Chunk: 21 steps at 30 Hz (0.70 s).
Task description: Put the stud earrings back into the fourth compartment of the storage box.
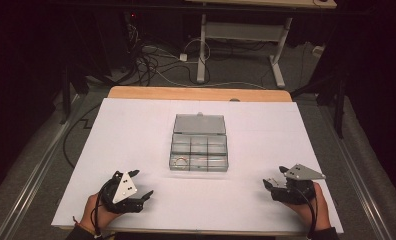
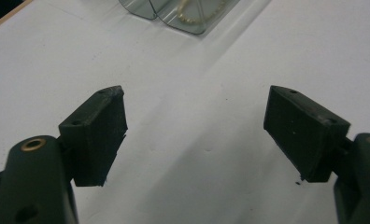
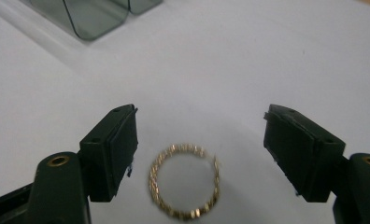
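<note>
A clear plastic compartment box sits mid-table with its lid laid open at the back. A gold bead bracelet lies in its front left compartment, and the left gripper view catches the same bracelet through the box's corner. My left gripper rests open near the front left, its jaws spread wide over bare white surface. A second gold chain bracelet lies flat on the table between the spread jaws of my right gripper, untouched. My right gripper stands open at the front right.
A white sheet covers the wooden table. A box corner shows ahead of the right gripper. Cables and a desk frame lie on the floor beyond the far edge.
</note>
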Motion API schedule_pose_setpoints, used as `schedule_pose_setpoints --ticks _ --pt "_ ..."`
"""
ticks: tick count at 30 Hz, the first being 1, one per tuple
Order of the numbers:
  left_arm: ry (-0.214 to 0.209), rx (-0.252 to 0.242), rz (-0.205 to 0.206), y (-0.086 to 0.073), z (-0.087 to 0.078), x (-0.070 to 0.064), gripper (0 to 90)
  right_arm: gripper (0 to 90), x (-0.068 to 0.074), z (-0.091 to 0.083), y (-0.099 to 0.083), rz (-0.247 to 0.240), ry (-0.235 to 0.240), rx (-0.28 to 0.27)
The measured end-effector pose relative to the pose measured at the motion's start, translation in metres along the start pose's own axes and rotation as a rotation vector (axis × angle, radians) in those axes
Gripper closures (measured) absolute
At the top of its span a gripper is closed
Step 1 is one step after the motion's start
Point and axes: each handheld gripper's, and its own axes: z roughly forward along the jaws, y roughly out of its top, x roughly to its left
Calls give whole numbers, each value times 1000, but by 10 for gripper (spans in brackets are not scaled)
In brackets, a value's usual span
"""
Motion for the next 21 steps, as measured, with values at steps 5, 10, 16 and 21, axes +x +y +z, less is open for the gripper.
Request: schedule_pose_setpoints --ticks 5,10,16,21 --pt "-1 2 2 1 1 0 203 259 -2 0 -13 53 15 50" --pt "-2 3 -1 0 1 0 203 264 1 5 -11 60 24 99" --pt "-1 2 -2 0 0 0 203 289 -2 9 -10 86 39 137" --pt "-3 6 0 0 1 0 203 351 -3 10 -9 94 29 133"
